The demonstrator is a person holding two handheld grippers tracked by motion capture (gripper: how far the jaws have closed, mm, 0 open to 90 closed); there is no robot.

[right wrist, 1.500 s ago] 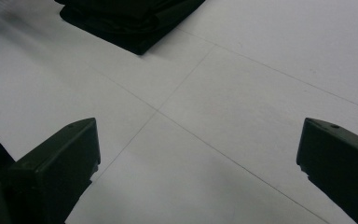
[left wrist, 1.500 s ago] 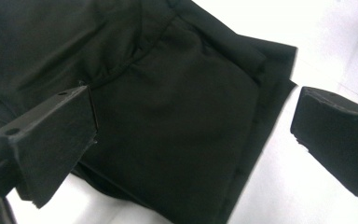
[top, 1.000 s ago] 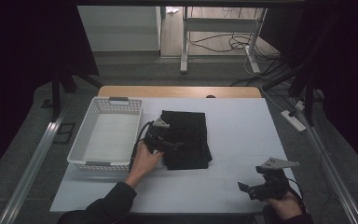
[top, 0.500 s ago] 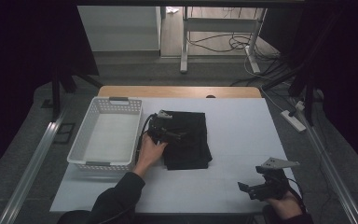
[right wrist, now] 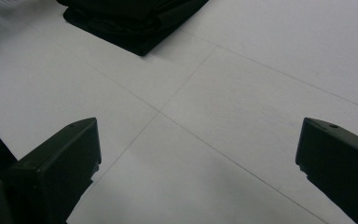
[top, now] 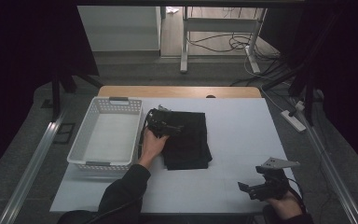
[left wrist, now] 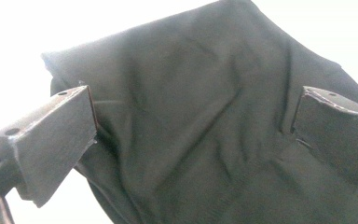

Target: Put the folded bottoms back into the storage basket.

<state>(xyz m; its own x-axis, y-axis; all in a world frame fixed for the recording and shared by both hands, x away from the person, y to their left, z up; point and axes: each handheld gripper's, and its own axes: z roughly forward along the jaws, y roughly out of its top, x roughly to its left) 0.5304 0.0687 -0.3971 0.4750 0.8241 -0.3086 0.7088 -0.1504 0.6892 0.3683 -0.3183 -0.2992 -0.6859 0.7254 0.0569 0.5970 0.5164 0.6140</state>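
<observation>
A folded black cloth (top: 189, 142) lies on the white table (top: 242, 135) near its middle. My left gripper (top: 164, 125) hovers over the cloth's far left part, held by a hand in a dark sleeve. In the left gripper view its jaws stand wide apart, open, just above the dark cloth (left wrist: 200, 121), with nothing gripped between them. My right gripper (top: 256, 189) rests low at the table's front right, open. The right gripper view has bare table (right wrist: 223, 116) between the jaws and the cloth's folded corner (right wrist: 135, 23) at the top.
A white slatted basket (top: 107, 135) stands at the table's left side, beside the cloth, with nothing in it. A wooden strip (top: 177, 91) runs along the table's far edge. A power strip (top: 293, 120) and cables lie on the floor to the right.
My left gripper has moved away from me along the cloth, from its near left edge to its far left part. The right gripper has stayed still.
</observation>
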